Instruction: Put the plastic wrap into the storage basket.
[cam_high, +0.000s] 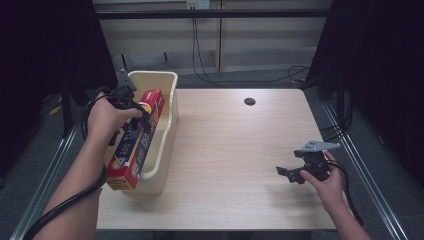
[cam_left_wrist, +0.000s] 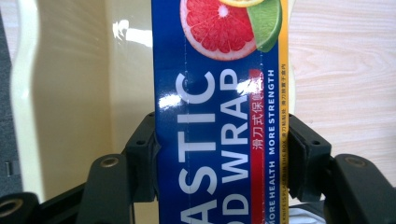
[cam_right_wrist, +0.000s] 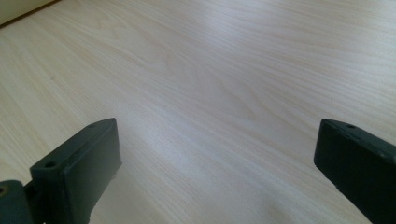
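Box of plastic food wrap, blue and red, lies slanted in the cream bin at the table's nine o'clock; its near end juts over the rim. Readable print: "WRAP", "MORE HEALTH MORE STRENGTH", beside citrus slices; the leading letters are cut off. Left gripper clamps its sides. Right gripper, at four o'clock, gapes wide over bare wood.

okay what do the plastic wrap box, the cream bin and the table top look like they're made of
Plastic wrap box: glossy printed cardboard by the look, with sharp folded edges and a glare patch on the lettering.
Cream bin: probably moulded plastic, smooth and slightly shiny, with rounded corners and a rolled rim.
Table top: pale wood grain, matte with a soft sheen; whether laminate or real wood is unclear.
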